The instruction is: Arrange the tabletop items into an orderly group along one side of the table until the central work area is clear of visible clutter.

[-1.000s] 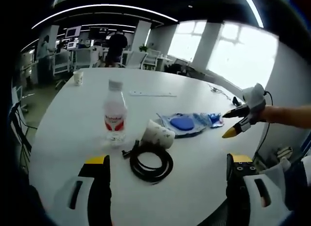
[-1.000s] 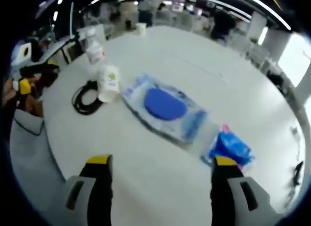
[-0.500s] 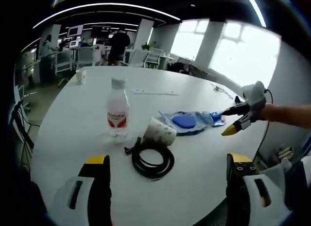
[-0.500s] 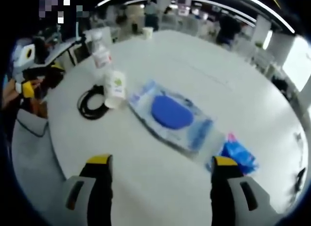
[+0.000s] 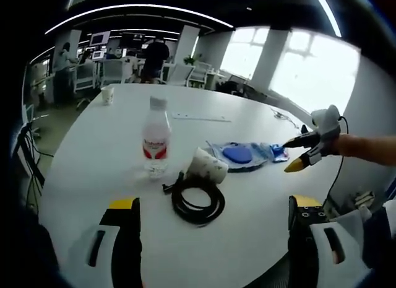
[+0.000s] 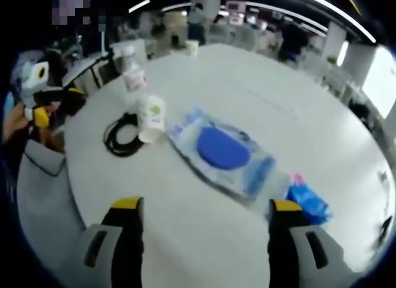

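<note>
— Jaws?
— Left gripper and right gripper both spread wide, empty, above the white round tabletop.
— Labels?
— Clear plastic bottle, ahead of left jaws; red label unreadable.

White round table with bottle, cup, cable coil, wipes pack.

Upright water bottle, tipped paper cup, coiled black cable, probably wet-wipes pack, clustered.
</note>
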